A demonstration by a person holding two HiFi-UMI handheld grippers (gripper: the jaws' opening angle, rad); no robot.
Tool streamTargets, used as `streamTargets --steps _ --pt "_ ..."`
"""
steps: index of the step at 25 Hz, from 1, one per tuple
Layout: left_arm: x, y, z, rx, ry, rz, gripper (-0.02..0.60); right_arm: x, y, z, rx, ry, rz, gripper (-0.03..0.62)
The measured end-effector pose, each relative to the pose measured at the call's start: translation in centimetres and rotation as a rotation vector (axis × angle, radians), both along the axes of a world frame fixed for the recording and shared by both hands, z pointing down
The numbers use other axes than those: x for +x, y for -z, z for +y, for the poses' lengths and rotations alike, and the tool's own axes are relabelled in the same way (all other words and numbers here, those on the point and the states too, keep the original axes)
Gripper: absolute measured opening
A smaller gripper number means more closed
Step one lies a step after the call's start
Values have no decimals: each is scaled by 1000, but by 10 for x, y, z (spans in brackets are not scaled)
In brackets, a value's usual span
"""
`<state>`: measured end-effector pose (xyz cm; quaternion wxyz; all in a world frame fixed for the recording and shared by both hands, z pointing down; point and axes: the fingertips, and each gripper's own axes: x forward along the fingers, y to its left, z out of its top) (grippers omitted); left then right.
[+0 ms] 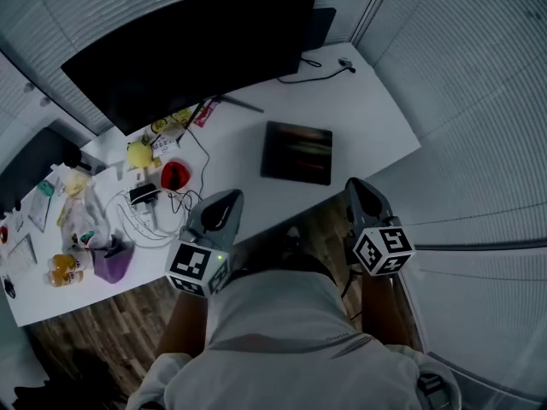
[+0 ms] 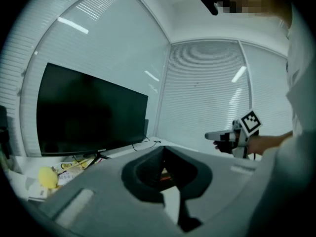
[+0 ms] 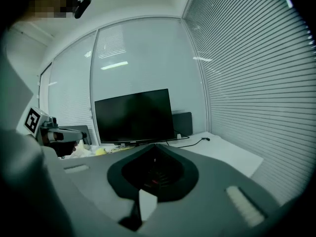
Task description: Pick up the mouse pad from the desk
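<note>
Mouse pad (image 1: 297,152) sits untouched at twelve o'clock on the desk (image 1: 376,118). Left gripper (image 1: 226,198) and right gripper (image 1: 357,186): pinched closed, empty. Approach step, likely; next, open the jaws.

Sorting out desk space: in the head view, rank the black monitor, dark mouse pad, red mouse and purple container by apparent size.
Wide black monitor
Dark square mouse pad
Then red computer mouse and purple container, too alike to rank.
</note>
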<state>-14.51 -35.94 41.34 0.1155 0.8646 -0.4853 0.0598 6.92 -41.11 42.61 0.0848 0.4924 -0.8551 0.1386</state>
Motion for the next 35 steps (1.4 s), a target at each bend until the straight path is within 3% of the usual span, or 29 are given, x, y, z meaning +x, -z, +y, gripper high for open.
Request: streamTargets --steps 4,8,10,15,19,22,30,35 --pt "27 3 -53 33 12 -27 3 16 -2 -59 0 48 25 8" --pt "58 -7 -110 5 39 -75 3 45 -30 -109 -95 55 35 14" --pt "67 -26 -134 -57 68 -100 12 55 -56 -129 -169 67 54 35" --pt "81 -109 -178 -281 101 -169 121 60 -137 -162 -351 139 159 138" --pt "86 -170 -188 -416 83 -241 154 49 -201 -163 -516 209 212 229" --pt "87 -211 -193 -510 60 -289 202 43 -235 -164 -584 211 232 255" --pt "73 -307 -198 -629 9 -433 258 28 -300 -162 -643 167 349 293" --pt "73 -320 -198 -629 -1 -432 265 23 -306 -158 -638 142 391 290"
